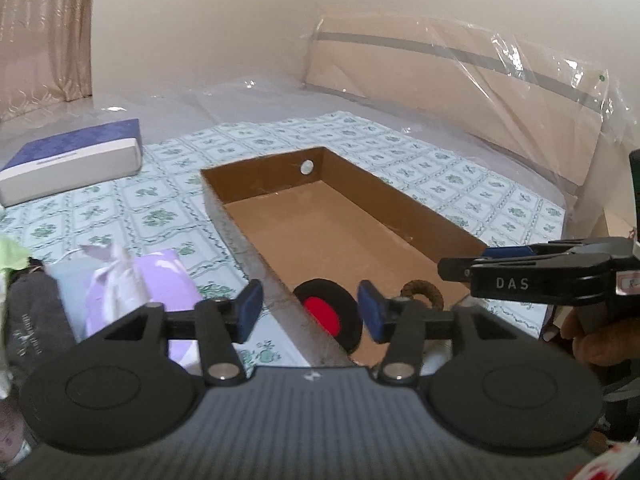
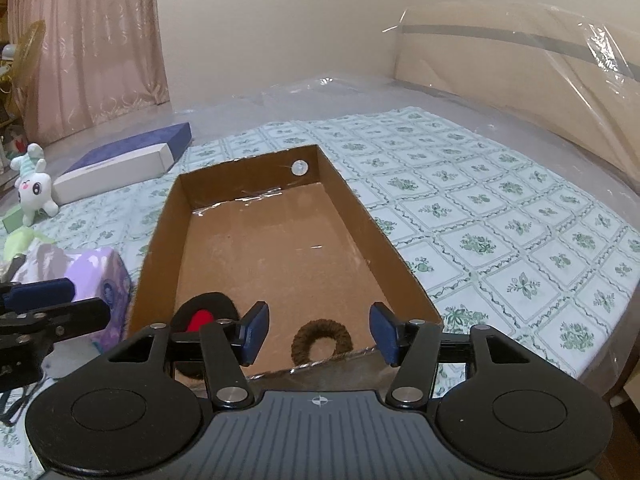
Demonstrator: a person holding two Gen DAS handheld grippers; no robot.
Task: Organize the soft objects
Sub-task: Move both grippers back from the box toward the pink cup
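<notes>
The left gripper [image 1: 310, 312] stood partly open with nothing between its blue pads; the black pad with a red centre [image 1: 328, 312] lay beyond the gap, on the box floor, untouched. The right gripper [image 2: 318, 334] was likewise partly open and empty, its fingers apart above the near end of the box, with the brown ring [image 2: 322, 340] lying on the floor below the gap, clear of both pads. Pad and ring lay near each other at the near end of the cardboard box [image 2: 360, 216], the pad to the left of the ring; the rest of the box floor was bare. The box sat on a green-patterned cloth [image 2: 500, 220]. Just left of the box stood a purple tissue pack [image 1: 160, 280]. Farther left and back lay a blue-and-white box [image 2: 120, 160], and beside it a white plush toy [image 2: 34, 188]. A sheet of clear plastic [image 1: 480, 80] covered the bed beyond.
</notes>
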